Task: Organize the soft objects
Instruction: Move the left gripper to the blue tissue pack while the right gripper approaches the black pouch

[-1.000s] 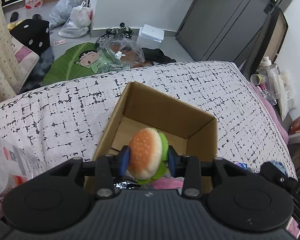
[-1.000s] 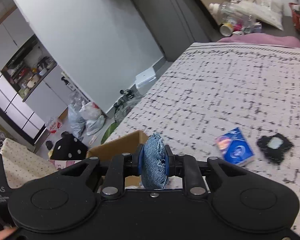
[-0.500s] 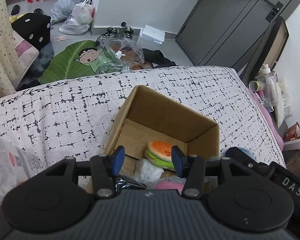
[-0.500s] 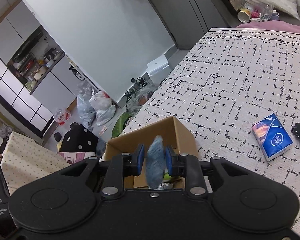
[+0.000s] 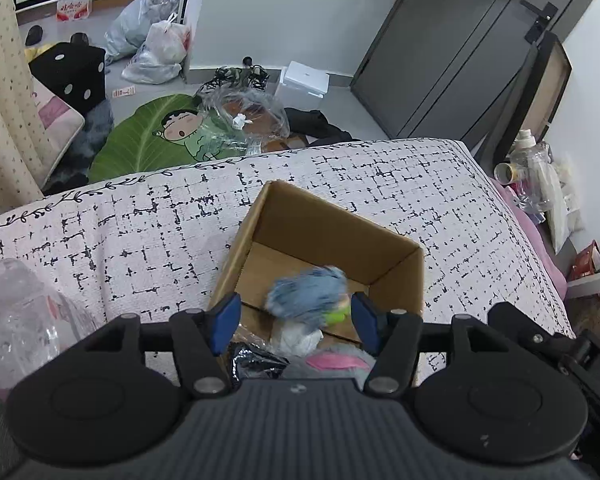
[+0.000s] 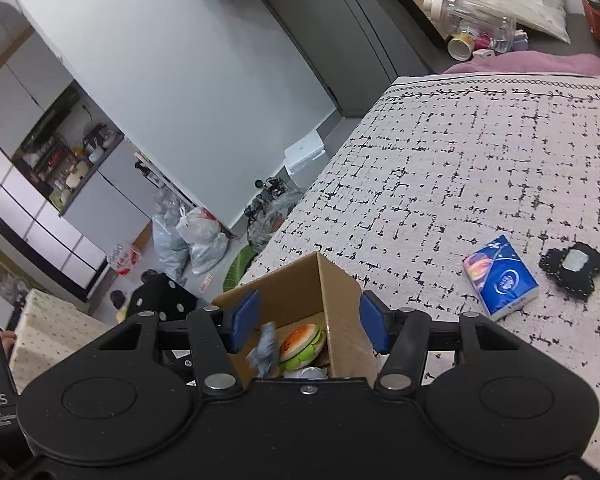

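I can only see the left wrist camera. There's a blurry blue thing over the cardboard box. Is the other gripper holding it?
Observer: No. The right gripper is open above the cardboard box. The blue thing shows blurred at the box's opening, and nothing grips it.
Visitor: What's the green bit next to it?
Observer: That's the edge of a plush burger, lying in the box with its orange bun facing up.
Visitor: Is anything left out on the bed?
Observer: Yes, a blue tissue pack lies on the bedspread, apart from the box.
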The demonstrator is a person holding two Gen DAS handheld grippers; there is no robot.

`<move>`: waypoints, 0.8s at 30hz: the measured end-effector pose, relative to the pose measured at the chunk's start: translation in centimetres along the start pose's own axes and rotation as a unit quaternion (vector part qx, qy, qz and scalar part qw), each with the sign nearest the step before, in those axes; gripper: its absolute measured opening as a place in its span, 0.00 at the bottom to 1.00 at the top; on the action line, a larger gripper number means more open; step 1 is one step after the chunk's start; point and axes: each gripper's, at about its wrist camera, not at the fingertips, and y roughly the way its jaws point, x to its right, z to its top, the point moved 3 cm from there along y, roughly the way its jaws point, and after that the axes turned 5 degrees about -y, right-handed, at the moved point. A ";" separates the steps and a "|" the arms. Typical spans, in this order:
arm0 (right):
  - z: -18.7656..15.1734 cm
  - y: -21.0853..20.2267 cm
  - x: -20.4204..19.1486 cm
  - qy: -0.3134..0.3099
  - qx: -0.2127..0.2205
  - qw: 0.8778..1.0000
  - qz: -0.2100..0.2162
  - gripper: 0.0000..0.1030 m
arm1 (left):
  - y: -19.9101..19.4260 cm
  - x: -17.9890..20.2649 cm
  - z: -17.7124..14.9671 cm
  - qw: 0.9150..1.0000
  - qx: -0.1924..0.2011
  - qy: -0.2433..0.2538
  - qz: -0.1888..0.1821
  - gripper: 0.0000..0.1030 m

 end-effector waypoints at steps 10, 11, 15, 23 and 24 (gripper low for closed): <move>1.5 -3.7 3.2 0.030 0.016 0.999 0.008 0.60 | -2.5 2.2 -0.4 1.000 0.017 0.019 -0.001 0.59; 1.6 -4.0 3.6 0.033 0.018 0.999 0.006 0.60 | -2.7 2.5 -0.4 1.000 0.019 0.021 -0.001 0.59; 2.1 -5.4 5.5 0.044 0.023 0.999 -0.011 0.65 | -3.0 3.7 -0.9 0.999 0.024 0.031 -0.001 0.65; 3.3 -8.5 10.0 0.059 0.031 0.997 -0.044 0.77 | -3.2 6.9 -2.2 0.998 0.019 0.053 -0.014 0.65; 3.4 -8.7 10.6 0.061 0.032 0.996 -0.047 0.78 | -3.2 7.4 -2.4 0.998 0.019 0.056 -0.015 0.66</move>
